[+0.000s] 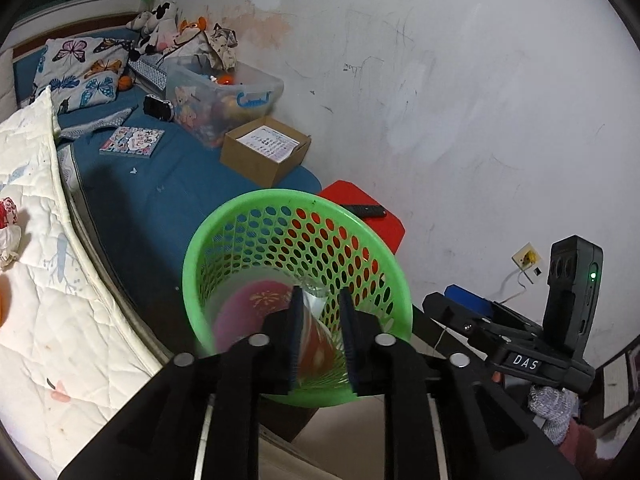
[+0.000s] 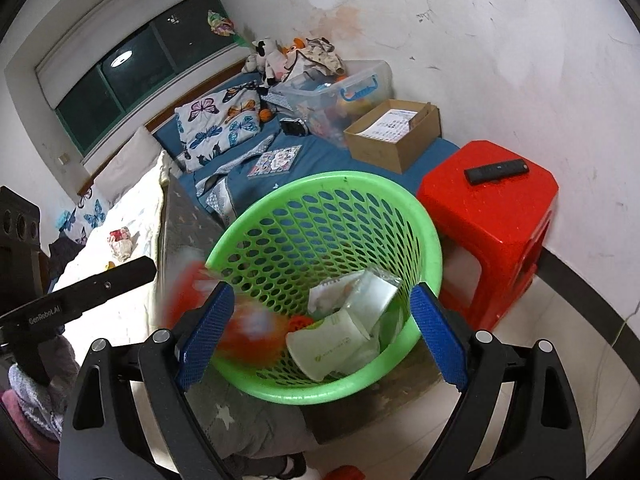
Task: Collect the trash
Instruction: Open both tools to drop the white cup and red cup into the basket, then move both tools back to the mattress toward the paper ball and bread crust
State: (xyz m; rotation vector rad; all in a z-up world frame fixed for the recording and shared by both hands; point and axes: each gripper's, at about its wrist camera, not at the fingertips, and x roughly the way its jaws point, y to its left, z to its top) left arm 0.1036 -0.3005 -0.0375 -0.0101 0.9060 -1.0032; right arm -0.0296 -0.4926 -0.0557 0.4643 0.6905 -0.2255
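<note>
A green mesh basket (image 1: 296,204) stands on the floor by the bed; it also shows in the right wrist view (image 2: 332,184). Paper cups and wrappers (image 2: 344,332) lie inside it. My left gripper (image 1: 320,312) is over the basket mouth, jaws a small gap apart, and a blurred red and pink wrapper (image 1: 256,308) shows beyond its fingers inside the basket. In the right wrist view that blurred red wrapper (image 2: 240,320) is at the basket's left rim. My right gripper (image 2: 320,332) is wide open and empty above the basket. A crumpled red and white scrap (image 2: 122,240) lies on the white quilt.
A red plastic stool (image 2: 492,216) with a black remote (image 2: 496,170) stands right of the basket by the wall. The blue bed (image 2: 320,156) holds a cardboard box (image 2: 392,136), a clear toy bin (image 2: 340,88), a booklet and butterfly pillows.
</note>
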